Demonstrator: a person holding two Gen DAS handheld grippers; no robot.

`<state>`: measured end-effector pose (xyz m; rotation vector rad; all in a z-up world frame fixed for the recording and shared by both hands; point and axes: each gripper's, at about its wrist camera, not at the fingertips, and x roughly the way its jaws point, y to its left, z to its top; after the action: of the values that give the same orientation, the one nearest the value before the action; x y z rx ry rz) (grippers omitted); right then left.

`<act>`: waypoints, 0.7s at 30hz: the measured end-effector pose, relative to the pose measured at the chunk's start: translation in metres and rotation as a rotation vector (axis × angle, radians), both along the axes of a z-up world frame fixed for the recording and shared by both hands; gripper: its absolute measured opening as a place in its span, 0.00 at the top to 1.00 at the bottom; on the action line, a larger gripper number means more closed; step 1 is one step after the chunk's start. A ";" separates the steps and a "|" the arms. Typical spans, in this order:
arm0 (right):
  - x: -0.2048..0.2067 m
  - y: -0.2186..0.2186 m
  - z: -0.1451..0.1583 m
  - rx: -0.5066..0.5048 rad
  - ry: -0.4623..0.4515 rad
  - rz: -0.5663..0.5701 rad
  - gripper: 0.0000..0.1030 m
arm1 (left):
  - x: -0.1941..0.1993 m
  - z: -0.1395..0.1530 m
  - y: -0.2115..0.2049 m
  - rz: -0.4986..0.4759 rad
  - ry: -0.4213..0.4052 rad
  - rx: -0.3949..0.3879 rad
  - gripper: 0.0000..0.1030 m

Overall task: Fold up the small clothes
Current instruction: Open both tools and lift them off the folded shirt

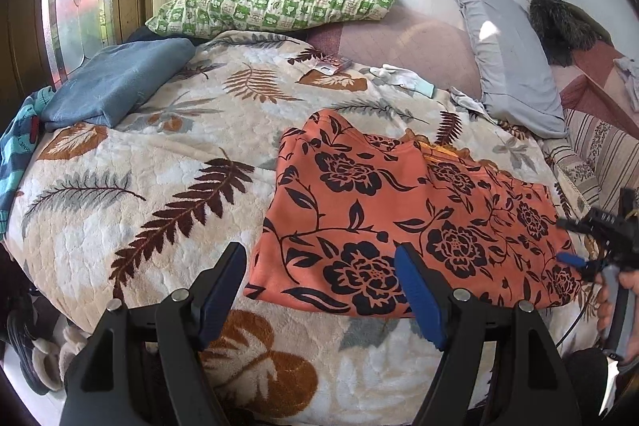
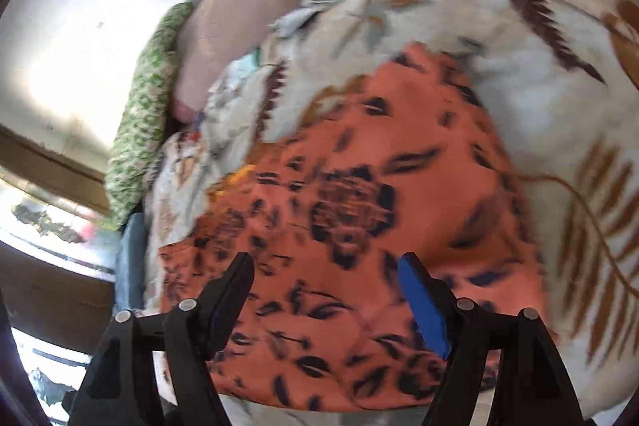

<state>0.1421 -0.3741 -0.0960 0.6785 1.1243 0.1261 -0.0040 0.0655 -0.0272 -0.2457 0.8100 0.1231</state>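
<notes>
An orange garment with black flowers [image 1: 399, 218] lies folded flat on the leaf-print blanket [image 1: 159, 186]. My left gripper [image 1: 321, 258] is open and empty, just above the garment's near left corner. My right gripper [image 2: 325, 266] is open and empty, tilted above the garment [image 2: 351, 226]; that view is blurred. The right gripper also shows in the left wrist view [image 1: 575, 250] at the garment's right edge, held by a hand.
A folded blue cloth [image 1: 116, 86] lies far left. A green checked pillow [image 1: 271, 2] and a grey pillow [image 1: 507, 58] lie at the back by the wall. White gloves [image 1: 403, 76] and a small packet [image 1: 331, 64] rest on the blanket. Slippers [image 1: 44, 350] sit on the floor.
</notes>
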 end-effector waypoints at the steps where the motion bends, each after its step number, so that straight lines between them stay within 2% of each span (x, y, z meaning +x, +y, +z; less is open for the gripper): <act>1: -0.004 -0.016 -0.014 0.022 0.047 -0.024 0.29 | 0.001 0.000 -0.002 -0.011 0.011 -0.008 0.25; 2: -0.010 -0.030 -0.018 0.107 0.033 -0.049 0.29 | 0.001 0.001 -0.004 -0.017 0.020 -0.010 0.25; 3: -0.016 -0.038 -0.011 0.149 0.005 -0.071 0.28 | -0.001 0.002 -0.006 -0.018 0.022 -0.006 0.25; 5: -0.027 -0.043 0.014 0.104 -0.078 -0.062 0.28 | -0.004 0.006 -0.009 -0.017 0.010 -0.002 0.25; 7: -0.038 -0.048 0.022 0.106 -0.135 -0.053 0.26 | -0.005 0.007 -0.010 -0.015 0.016 -0.012 0.25; 8: -0.041 -0.052 0.014 0.116 -0.116 -0.061 0.25 | -0.005 0.007 -0.011 -0.015 0.023 -0.019 0.25; 10: -0.044 -0.059 -0.013 0.064 -0.013 -0.089 0.27 | -0.004 0.008 -0.010 -0.009 0.034 -0.028 0.25; 11: -0.046 -0.063 -0.018 0.087 -0.026 -0.093 0.28 | -0.004 0.009 -0.010 -0.009 0.038 -0.028 0.25; 13: -0.057 -0.065 -0.003 0.091 -0.104 -0.118 0.28 | -0.007 0.013 -0.008 -0.002 0.024 -0.013 0.25; 16: -0.073 -0.055 0.033 0.011 -0.286 -0.089 0.28 | -0.006 0.012 -0.006 0.004 0.036 -0.011 0.25; 18: -0.083 -0.047 0.041 -0.034 -0.341 -0.061 0.27 | -0.006 0.010 -0.006 0.009 0.046 -0.018 0.25; 19: -0.085 -0.042 0.037 -0.043 -0.333 -0.042 0.26 | -0.006 0.009 -0.007 0.009 0.045 -0.019 0.25; 21: -0.082 -0.033 0.022 -0.041 -0.248 0.003 0.26 | -0.005 0.009 -0.009 0.007 0.048 -0.016 0.25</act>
<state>0.0599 -0.4073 -0.0737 0.6063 0.8881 0.1842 -0.0091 0.0564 -0.0182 -0.2611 0.8580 0.1291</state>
